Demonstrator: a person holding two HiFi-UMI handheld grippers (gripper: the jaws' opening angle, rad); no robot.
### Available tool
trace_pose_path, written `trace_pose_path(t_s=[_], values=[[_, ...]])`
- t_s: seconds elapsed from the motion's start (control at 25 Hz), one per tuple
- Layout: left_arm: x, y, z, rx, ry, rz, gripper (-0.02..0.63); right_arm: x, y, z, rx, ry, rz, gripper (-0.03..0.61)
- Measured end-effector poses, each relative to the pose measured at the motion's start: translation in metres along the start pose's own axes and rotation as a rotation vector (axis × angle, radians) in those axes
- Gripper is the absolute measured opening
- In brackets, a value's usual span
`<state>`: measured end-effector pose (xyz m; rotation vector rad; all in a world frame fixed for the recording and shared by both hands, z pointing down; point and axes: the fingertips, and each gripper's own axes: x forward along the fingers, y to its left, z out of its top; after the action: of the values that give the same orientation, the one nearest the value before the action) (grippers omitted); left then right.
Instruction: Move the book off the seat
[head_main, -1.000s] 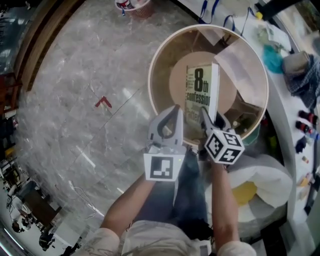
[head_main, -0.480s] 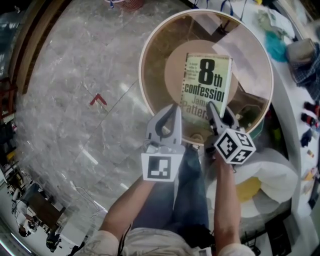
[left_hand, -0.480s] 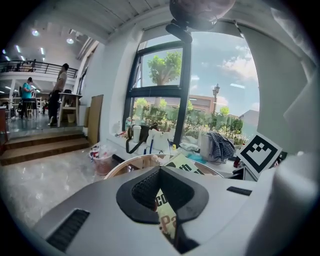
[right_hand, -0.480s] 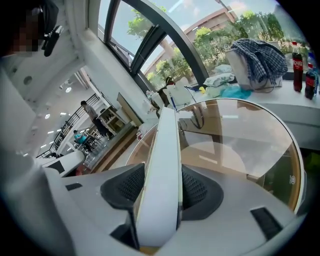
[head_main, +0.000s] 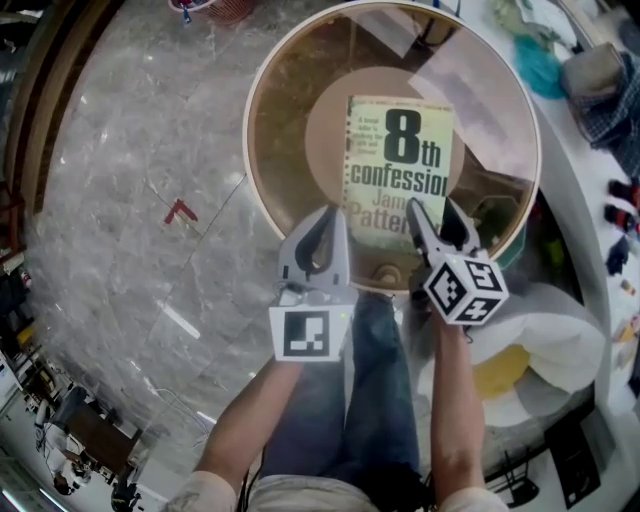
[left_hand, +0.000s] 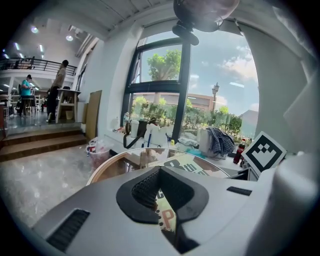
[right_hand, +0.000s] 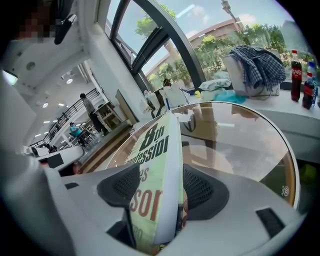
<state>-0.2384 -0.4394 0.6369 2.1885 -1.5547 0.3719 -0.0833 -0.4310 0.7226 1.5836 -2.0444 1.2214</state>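
The book (head_main: 400, 165), a pale green paperback with "8th confession" on its cover, lies flat, cover up, on the round glass table (head_main: 262, 200). My right gripper (head_main: 432, 215) is at the book's near edge. Its jaws are opening, and the book (right_hand: 155, 165) sits loosely between them, with a gap showing beside the right pad (right_hand: 202, 187). My left gripper (head_main: 330, 215) hovers just left of the book's near corner, shut, with nothing in it. In the left gripper view the book (left_hand: 185, 162) shows beyond the closed tips of the left gripper (left_hand: 162, 192).
A white counter (head_main: 575, 215) with clothes and bottles curves along the right. A white cushion (head_main: 530, 360) with something yellow lies at lower right. A red basket (head_main: 215, 8) stands at the top. Marble floor (head_main: 120, 220) spreads to the left. The person's legs are below the grippers.
The book has gone from standing on its edge to lying flat on the glass. The right jaws have widened around it. The left gripper has stayed shut beside it.
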Motion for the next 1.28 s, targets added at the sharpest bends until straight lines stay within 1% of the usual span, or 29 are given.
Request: trace_pose_path(t_s=[0.04,0.08,0.16,0.24,0.28,0.4,0.56,0.72,0.76,0.84,0.88,0.92,1.16,1.24,1.28], values=[[0.003,-0.001,-0.004,0.002,0.003,-0.002,0.0,0.001,-0.004,-0.002,-0.012,0.001,-0.016,0.258],[0.006,-0.001,-0.006,0.007,0.006,-0.006,0.0,0.002,-0.008,-0.005,-0.047,0.005,-0.041,0.258],[0.012,-0.004,-0.01,0.029,0.003,-0.023,0.0,0.003,-0.01,-0.01,-0.17,0.022,-0.087,0.257],[0.019,-0.008,-0.014,0.046,0.0,-0.035,0.0,0.005,-0.009,-0.016,-0.264,0.04,-0.1,0.256],[0.022,-0.01,-0.017,0.049,0.003,-0.036,0.0,0.005,-0.009,-0.019,-0.28,0.044,-0.1,0.256],[0.025,-0.013,-0.024,0.049,0.014,-0.031,0.0,0.004,-0.011,-0.021,-0.256,0.03,-0.098,0.256],[0.025,-0.017,-0.023,0.037,0.01,-0.021,0.0,-0.001,-0.013,-0.011,-0.228,-0.004,-0.105,0.256],[0.022,-0.025,-0.018,0.038,0.01,-0.024,0.0,-0.013,-0.004,0.002,-0.236,-0.039,-0.095,0.254],[0.021,-0.027,-0.015,0.042,0.004,-0.026,0.0,-0.017,0.0,0.005,-0.242,-0.047,-0.091,0.227],[0.018,-0.032,-0.005,0.05,-0.014,-0.03,0.0,-0.025,0.007,0.011,-0.252,-0.059,-0.082,0.201],[0.016,-0.035,0.001,0.052,-0.022,-0.032,0.0,-0.029,0.01,0.015,-0.258,-0.064,-0.079,0.173],[0.014,-0.039,0.007,0.051,-0.029,-0.034,0.0,-0.034,0.013,0.019,-0.261,-0.071,-0.076,0.157],[-0.006,-0.053,0.053,0.054,-0.075,-0.037,0.0,-0.07,0.038,0.054,-0.257,-0.132,-0.073,0.036],[-0.016,-0.058,0.07,0.065,-0.097,-0.033,0.001,-0.085,0.048,0.068,-0.271,-0.155,-0.066,0.006],[-0.021,-0.061,0.08,0.068,-0.107,-0.031,0.0,-0.093,0.053,0.076,-0.281,-0.164,-0.06,0.006]])
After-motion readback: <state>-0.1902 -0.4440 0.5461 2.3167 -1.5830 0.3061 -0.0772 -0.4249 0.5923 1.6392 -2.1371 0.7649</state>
